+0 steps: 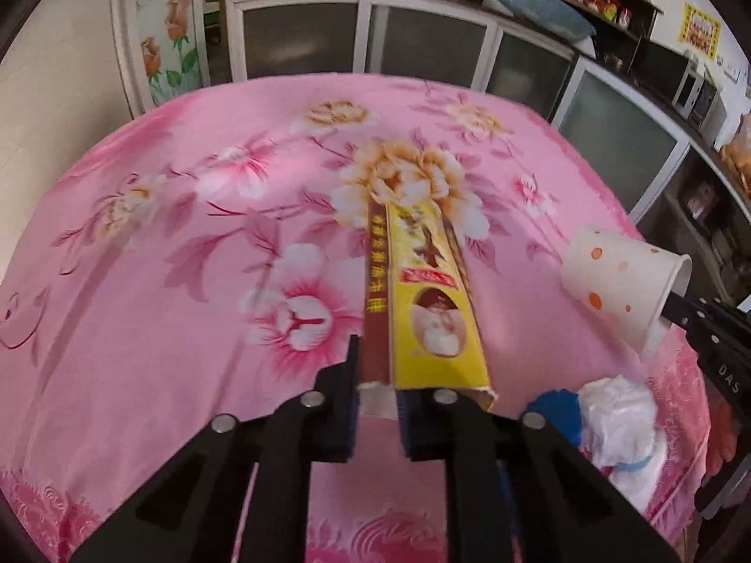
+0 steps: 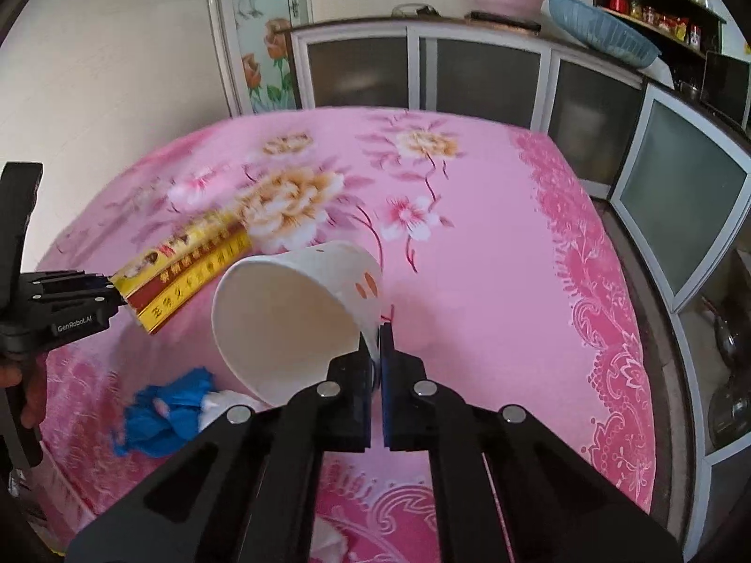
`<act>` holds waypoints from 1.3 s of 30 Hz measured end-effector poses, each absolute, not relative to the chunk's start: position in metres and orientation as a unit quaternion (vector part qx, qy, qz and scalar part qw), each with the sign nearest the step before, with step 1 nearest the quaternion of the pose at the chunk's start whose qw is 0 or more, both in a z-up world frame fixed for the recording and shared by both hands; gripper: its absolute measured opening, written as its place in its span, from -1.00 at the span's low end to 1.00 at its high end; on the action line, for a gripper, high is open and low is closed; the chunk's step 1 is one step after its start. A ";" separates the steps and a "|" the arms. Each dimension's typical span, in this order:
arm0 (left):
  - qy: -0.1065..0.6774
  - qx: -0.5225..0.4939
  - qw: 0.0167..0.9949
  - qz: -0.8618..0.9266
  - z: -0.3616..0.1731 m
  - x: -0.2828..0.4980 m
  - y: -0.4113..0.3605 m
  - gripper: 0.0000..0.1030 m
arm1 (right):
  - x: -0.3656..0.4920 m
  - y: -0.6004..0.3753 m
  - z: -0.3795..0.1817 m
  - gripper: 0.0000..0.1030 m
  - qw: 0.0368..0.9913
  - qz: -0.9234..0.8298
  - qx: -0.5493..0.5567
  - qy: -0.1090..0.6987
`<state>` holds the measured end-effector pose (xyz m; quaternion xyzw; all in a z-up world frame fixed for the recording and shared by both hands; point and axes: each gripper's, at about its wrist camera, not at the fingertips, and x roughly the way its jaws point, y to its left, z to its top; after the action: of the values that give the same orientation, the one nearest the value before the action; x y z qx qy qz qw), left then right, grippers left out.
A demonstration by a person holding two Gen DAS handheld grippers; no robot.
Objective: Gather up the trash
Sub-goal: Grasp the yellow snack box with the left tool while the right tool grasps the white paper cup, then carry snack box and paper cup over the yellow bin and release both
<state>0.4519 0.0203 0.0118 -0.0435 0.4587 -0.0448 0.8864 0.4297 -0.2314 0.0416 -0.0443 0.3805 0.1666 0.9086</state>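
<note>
Left wrist view: my left gripper (image 1: 378, 375) is clamped on the yellow carton (image 1: 432, 300), lifted off the surface (image 1: 141, 281). My right gripper (image 2: 375, 352) pinches the paper cup (image 2: 300, 314) by its rim, also aloft. Two pieces are collected; the blue-and-white crumpled wad (image 2: 173, 413) remains, and I see no bin.

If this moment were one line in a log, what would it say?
left hand-held gripper: shut on yellow box | right hand-held gripper: shut on paper cup rim | blue and white bags: on pink tablecloth
</note>
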 end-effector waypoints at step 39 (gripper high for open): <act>0.315 0.011 0.855 -0.413 0.087 0.193 -0.164 -0.91 | 0.064 -0.435 0.083 -0.95 0.944 -0.037 0.064 0.322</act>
<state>0.1931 -0.1640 0.0874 0.0115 0.3147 -0.4127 0.8547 0.0644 -0.4346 0.0833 0.0642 0.3216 -0.0375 0.9439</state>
